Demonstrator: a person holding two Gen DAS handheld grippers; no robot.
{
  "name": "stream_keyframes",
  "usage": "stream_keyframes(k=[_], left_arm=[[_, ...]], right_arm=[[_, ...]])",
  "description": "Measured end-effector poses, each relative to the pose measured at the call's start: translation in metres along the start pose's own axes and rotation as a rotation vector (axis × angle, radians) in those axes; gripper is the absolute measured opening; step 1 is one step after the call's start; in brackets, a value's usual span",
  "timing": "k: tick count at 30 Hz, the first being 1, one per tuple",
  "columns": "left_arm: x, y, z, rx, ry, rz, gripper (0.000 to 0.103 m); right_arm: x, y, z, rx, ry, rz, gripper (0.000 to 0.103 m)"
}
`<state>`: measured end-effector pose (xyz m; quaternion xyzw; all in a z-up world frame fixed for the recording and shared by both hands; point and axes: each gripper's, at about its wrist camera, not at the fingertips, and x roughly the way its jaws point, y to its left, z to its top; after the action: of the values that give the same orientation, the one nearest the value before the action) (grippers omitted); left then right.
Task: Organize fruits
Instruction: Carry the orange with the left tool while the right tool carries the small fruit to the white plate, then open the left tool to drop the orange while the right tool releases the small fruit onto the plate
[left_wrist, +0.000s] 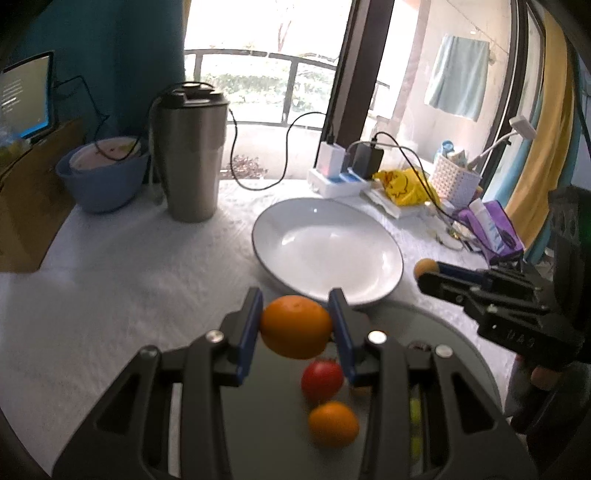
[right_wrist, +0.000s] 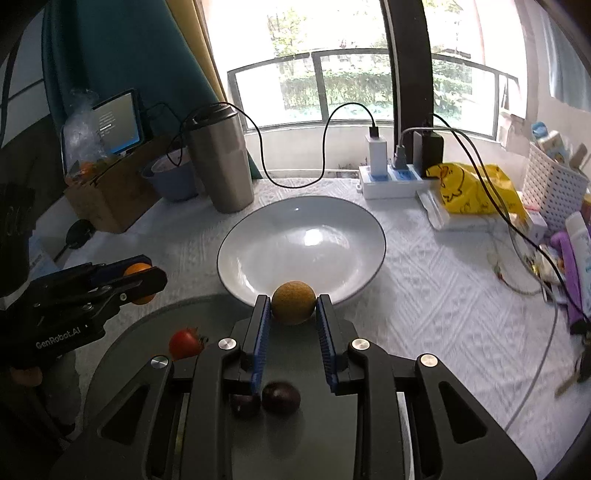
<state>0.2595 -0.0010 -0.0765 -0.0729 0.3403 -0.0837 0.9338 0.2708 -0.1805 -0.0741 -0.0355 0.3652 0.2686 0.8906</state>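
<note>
My left gripper (left_wrist: 296, 317) is shut on an orange (left_wrist: 295, 326), held above a dark grey tray (left_wrist: 273, 424). On the tray lie a red tomato (left_wrist: 322, 380) and a small orange (left_wrist: 333, 424). My right gripper (right_wrist: 293, 314) is shut on a tan round fruit (right_wrist: 294, 302) at the near rim of the empty white plate (right_wrist: 258, 258). In the right wrist view the tray (right_wrist: 147, 332) also holds the tomato (right_wrist: 184, 343) and two dark plums (right_wrist: 280, 398). Each gripper shows in the other's view, left (right_wrist: 147, 282), right (left_wrist: 424, 275).
A steel tumbler (left_wrist: 192, 155), a blue bowl (left_wrist: 99, 177) and a cardboard box (left_wrist: 33, 195) stand at the back left. A power strip with chargers (right_wrist: 391, 177), a yellow bag (right_wrist: 472, 192), a white basket (right_wrist: 550, 184) and bottles crowd the right. Cables trail over the white cloth.
</note>
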Motion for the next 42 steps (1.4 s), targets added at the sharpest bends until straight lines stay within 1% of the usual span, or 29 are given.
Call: stream_keyframes(k=[3, 13, 21, 26, 31, 35, 41, 42], left_arm=[[0.007, 0.0, 0.007, 0.006, 0.004, -0.009, 0.038], [0.052, 0.003, 0.031, 0.013, 0.064, -0.017, 0.038], [0.08, 0.005, 0.039, 0.018, 0.096, -0.032, 0.038], [0.101, 0.006, 0.044, 0.019, 0.117, -0.028, 0.038], [0.117, 0.007, 0.046, 0.015, 0.153, -0.029, 0.038], [0.124, 0.012, 0.048, -0.022, 0.172, -0.043, 0.039], [0.117, 0.021, 0.05, -0.046, 0.152, -0.056, 0.039], [0.116, 0.021, 0.051, -0.048, 0.147, -0.055, 0.041]], right_arm=[[0.007, -0.001, 0.006, -0.007, 0.001, 0.001, 0.027], [0.043, -0.008, 0.03, 0.003, 0.015, 0.0, 0.027], [0.062, -0.017, 0.033, 0.02, 0.04, 0.001, 0.027], [0.073, -0.023, 0.036, 0.031, 0.048, -0.004, 0.027], [0.085, -0.028, 0.039, 0.035, 0.061, -0.006, 0.027], [0.094, -0.029, 0.043, 0.028, 0.076, -0.008, 0.027], [0.106, -0.023, 0.05, 0.012, 0.09, -0.013, 0.027], [0.107, -0.022, 0.051, 0.008, 0.091, -0.013, 0.027]])
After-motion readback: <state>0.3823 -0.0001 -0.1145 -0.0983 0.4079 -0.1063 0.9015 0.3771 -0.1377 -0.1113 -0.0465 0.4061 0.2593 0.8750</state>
